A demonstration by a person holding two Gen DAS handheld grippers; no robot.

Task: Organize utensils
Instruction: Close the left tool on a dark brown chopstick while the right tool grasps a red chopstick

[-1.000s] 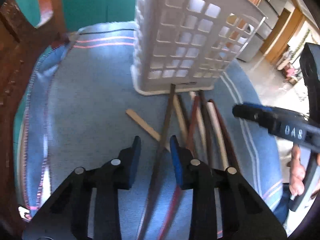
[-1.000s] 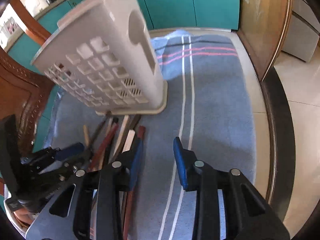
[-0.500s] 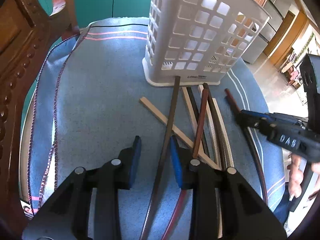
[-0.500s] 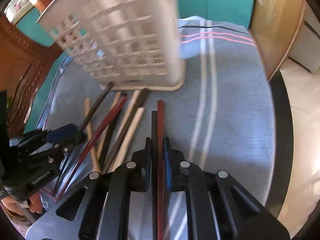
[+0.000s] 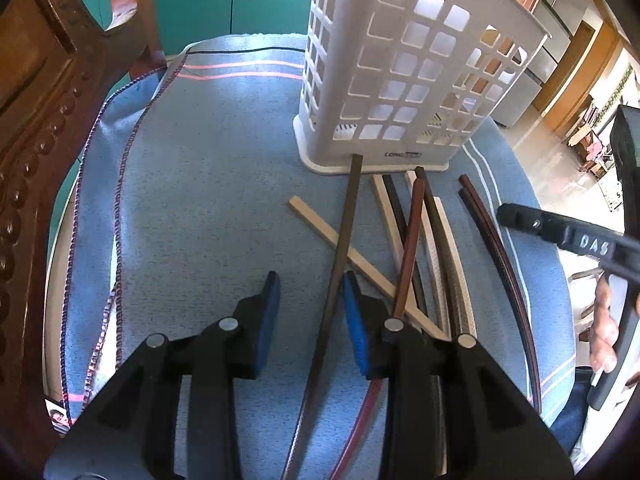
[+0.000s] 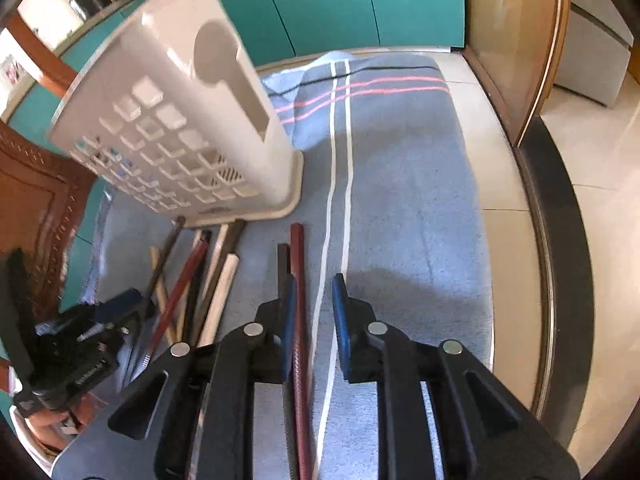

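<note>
We hold left claw [image 5: 308, 312] part open, astride dark stick [image 5: 346, 224], unpinched; right claw [image 6: 314, 312], just reopening, straddles red stick [image 6: 298, 280], ungripped; basket [image 5: 400, 80] upright for loading

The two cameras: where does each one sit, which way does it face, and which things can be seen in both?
Left wrist: sits on the left gripper, looks steeply down along its open jaws at the chopsticks and white basket; the right gripper and a hand show at right.
Right wrist: sits on the right gripper, looks down at the blue cloth, a red chopstick between its open jaws; the left gripper shows at left.
Shared: basket, cloth, chopsticks.
</note>
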